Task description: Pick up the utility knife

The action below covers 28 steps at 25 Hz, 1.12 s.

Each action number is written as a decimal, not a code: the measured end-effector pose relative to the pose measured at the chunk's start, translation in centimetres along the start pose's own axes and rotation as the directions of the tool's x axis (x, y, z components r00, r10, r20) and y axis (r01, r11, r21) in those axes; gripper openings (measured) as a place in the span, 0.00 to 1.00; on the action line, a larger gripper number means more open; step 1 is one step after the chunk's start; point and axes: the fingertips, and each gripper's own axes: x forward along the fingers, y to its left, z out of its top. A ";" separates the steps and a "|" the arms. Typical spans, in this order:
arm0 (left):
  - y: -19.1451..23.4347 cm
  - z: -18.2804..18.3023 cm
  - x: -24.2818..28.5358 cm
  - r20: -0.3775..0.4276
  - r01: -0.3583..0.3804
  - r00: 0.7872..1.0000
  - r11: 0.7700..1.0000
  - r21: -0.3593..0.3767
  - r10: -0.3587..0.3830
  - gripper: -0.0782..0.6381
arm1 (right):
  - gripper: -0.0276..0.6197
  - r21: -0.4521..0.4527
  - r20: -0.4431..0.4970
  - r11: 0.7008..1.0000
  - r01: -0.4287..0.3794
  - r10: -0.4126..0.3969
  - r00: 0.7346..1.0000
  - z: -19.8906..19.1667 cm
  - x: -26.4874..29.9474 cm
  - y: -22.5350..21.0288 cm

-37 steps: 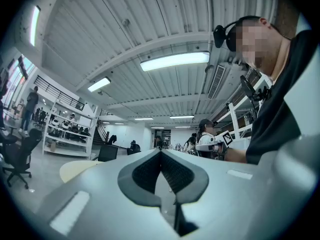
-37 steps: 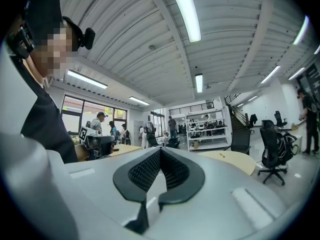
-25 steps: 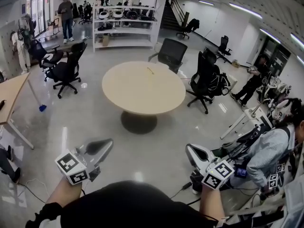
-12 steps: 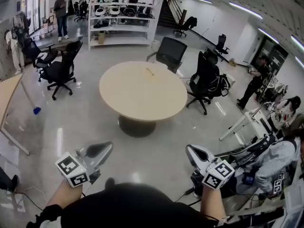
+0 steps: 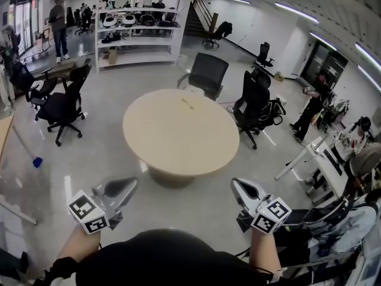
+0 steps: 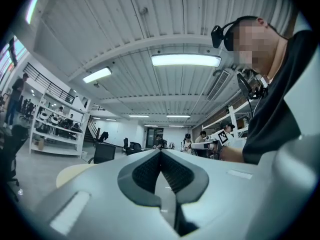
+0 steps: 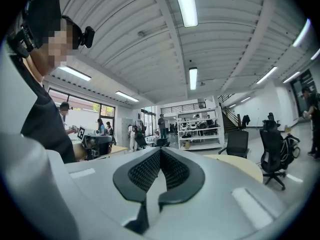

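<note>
A small thin object [image 5: 187, 103], possibly the utility knife, lies on the far part of the round beige table [image 5: 172, 148] ahead; it is too small to tell for sure. My left gripper [image 5: 130, 184] is held over the floor short of the table's near edge, shut, with nothing in it. My right gripper [image 5: 237, 185] is level with it on the other side, also shut and empty. In the left gripper view the left gripper [image 6: 160, 153] has its pads meeting at the tip. In the right gripper view the right gripper [image 7: 160, 152] is likewise pressed together, the table [image 7: 242, 166] beyond.
Black office chairs stand behind the table [image 5: 206, 72], to its right [image 5: 254, 103] and to its left [image 5: 58, 106]. A white shelf unit [image 5: 138, 31] lines the back wall. A desk [image 5: 312, 155] and seated people are at the right; a person [image 5: 59, 20] stands far left.
The whole view has advanced toward the round table, which now sits nearer and lower in the picture. Both grippers keep their pose and stay shut.
</note>
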 end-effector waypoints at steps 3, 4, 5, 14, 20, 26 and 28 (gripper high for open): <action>3.6 0.2 -0.8 0.003 -0.013 1.000 1.000 -0.007 0.013 0.10 | 0.06 -0.005 -0.019 1.000 0.007 -0.007 1.000 0.0 3.4 -0.2; 4.7 0.1 -0.9 0.004 -0.022 1.000 1.000 -0.011 0.022 0.10 | 0.06 -0.004 -0.020 1.000 0.008 -0.008 1.000 0.1 4.4 -0.5; 5.7 0.0 -1.1 0.004 -0.032 0.999 0.999 -0.015 0.032 0.10 | 0.06 -0.004 -0.022 1.000 0.007 -0.007 1.000 0.1 5.4 -0.9; 12.1 -1.7 1.2 -0.018 -0.108 0.994 0.993 -0.037 0.107 0.10 | 0.06 -0.003 -0.041 0.999 -0.047 0.047 0.998 -0.3 12.5 -5.5; 14.6 -3.2 8.8 -0.041 -0.150 0.988 0.989 -0.013 0.149 0.10 | 0.07 0.024 -0.032 0.995 -0.096 0.097 0.995 -1.2 15.7 -14.4; 16.6 -2.8 21.6 -0.027 -0.235 0.971 0.972 0.033 0.236 0.10 | 0.06 0.007 -0.034 0.981 -0.192 0.192 0.981 0.5 19.7 -28.1; 16.2 -2.1 25.9 -0.029 -0.230 0.972 0.971 0.062 0.232 0.10 | 0.06 0.001 -0.039 0.974 -0.227 0.227 0.973 1.2 20.3 -32.0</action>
